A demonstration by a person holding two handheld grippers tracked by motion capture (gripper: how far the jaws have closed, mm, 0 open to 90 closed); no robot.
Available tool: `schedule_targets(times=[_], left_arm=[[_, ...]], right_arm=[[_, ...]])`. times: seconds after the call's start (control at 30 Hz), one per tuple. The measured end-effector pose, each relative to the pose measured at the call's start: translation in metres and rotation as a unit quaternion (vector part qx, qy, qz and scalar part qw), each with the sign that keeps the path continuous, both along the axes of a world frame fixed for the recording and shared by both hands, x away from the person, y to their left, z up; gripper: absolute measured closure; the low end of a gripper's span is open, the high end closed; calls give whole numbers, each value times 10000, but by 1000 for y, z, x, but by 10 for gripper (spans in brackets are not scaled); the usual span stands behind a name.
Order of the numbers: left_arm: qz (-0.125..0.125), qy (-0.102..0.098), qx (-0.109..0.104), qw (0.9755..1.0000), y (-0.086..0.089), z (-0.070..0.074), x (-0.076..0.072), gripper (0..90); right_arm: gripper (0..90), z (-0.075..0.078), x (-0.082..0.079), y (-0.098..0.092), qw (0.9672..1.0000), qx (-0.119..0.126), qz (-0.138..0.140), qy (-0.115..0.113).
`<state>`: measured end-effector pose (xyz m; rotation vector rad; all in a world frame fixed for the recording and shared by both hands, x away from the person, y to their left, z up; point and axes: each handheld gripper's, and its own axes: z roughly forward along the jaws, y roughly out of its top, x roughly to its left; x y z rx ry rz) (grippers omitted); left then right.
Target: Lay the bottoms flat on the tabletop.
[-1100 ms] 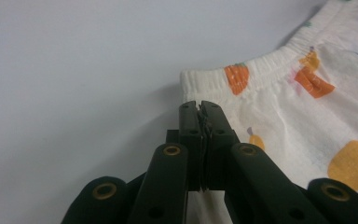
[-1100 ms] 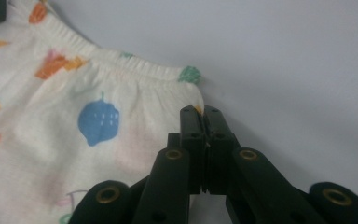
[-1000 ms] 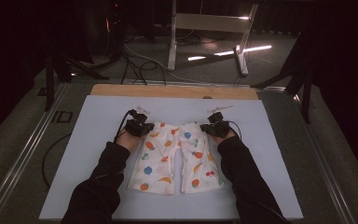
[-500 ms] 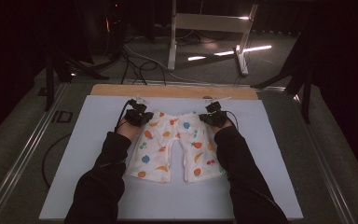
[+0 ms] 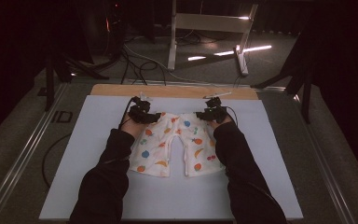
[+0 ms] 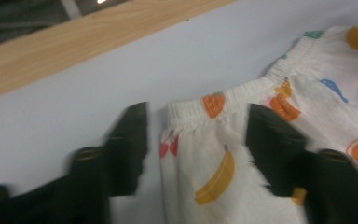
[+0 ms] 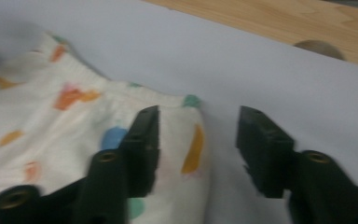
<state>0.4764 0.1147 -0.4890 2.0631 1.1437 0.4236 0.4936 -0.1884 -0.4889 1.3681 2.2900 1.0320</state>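
Note:
Small white pants printed with coloured fruit lie flat on the pale mat, waistband away from me and legs toward me. My left gripper is at the waistband's left corner and my right gripper at its right corner. In the left gripper view the waistband corner lies between the jaws of the left gripper, which have just been opening; the pads stand off the cloth. The right gripper has likewise just been opening, one jaw over the pants and one over bare mat.
A wooden strip of the table runs along the mat's far edge. Beyond it are cables and a metal frame on the dark floor. Metal rails flank the table. My sleeves lie beside the pant legs.
Both hands have shifted a little toward the far edge of the mat, and the pants' waistband has gone that way with them.

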Motion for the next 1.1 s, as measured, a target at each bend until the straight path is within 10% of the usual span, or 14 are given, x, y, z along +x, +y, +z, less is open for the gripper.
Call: schedule_targets(times=[0.3, 0.57, 0.67, 1.1], left_arm=[[-327, 75, -400, 9986, 8, 12, -19, 17], [-586, -38, -722, 9957, 25, 26, -52, 3], [-706, -91, -698, 9950, 32, 29, -68, 2], [-832, -273, -532, 9947, 68, 14, -151, 2]], right_arm=[[422, 16, -23, -1, 9990, 195, 379, -115], [664, 13, -52, 5, 9950, -84, 986, -134], [887, 8, -62, 8, 9926, -276, 1182, -65], [898, -14, -63, 1, 9902, -859, 1080, 195]])
